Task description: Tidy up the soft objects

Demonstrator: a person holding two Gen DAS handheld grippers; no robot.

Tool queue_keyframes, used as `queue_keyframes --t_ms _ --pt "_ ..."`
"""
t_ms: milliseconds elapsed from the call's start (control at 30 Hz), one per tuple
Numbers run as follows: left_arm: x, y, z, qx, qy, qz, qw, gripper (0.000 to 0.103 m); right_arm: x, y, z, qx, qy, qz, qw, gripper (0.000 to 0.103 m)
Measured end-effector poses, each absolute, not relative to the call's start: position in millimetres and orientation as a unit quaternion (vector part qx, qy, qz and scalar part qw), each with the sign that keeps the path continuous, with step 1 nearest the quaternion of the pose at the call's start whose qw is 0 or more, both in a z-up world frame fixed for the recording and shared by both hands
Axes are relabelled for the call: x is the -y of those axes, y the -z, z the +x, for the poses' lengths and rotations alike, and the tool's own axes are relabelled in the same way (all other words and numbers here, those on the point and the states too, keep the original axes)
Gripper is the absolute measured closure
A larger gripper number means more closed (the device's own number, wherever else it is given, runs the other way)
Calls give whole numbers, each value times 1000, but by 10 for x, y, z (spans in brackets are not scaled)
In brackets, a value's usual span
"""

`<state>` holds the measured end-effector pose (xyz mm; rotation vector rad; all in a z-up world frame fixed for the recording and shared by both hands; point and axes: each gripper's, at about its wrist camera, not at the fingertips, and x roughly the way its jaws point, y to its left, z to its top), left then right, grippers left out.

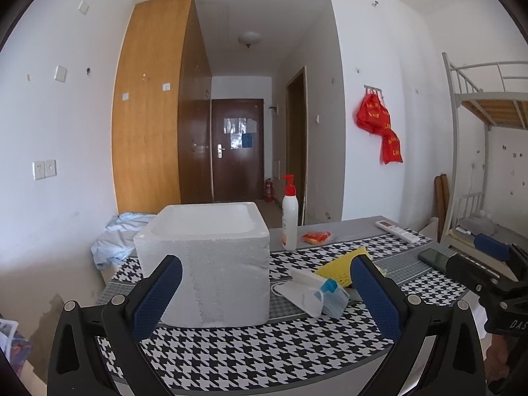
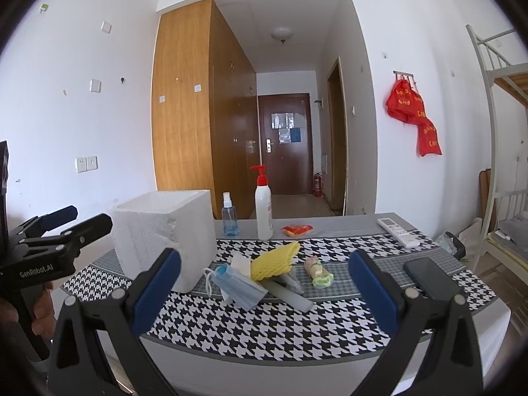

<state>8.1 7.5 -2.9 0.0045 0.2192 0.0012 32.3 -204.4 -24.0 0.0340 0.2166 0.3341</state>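
While both grippers hang short of the table with nothing between their pads, I read the right wrist view from the left edge inward. My left gripper pokes in at far left, fingers spread apart and empty; in its own view the left gripper frames the lower centre, jaws wide. Next comes the white foam box, standing upright on the houndstooth table mat and filling the left-centre of the frame. Behind its right corner stand a clear blue spray bottle and a white pump bottle with a red head. Just right of the box, at centre, lies the soft pile: a blue face mask overlapping a white foam piece, a yellow foam net sleeve on top, and a grey tube poking out beneath. A small wrapped bundle sits just beside them. My right gripper is open around this view. Farther right lie a dark phone and a white remote control near the upper right edge of the table.
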Motion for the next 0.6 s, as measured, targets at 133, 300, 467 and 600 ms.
queue_keyframes --t_ms 133,300,467,600 --pt "-70 15 94 -108 -2 2 994 1 2040 245 335 -110 -165 16 980 0" --pt "-24 -6 132 -105 6 3 994 1 2036 241 362 -110 -164 14 980 0" --pt "38 -2 218 -110 12 10 994 1 2067 241 445 -114 -160 17 980 0" --pt "44 4 285 -116 14 9 993 1 2084 249 499 -118 -159 16 980 0"
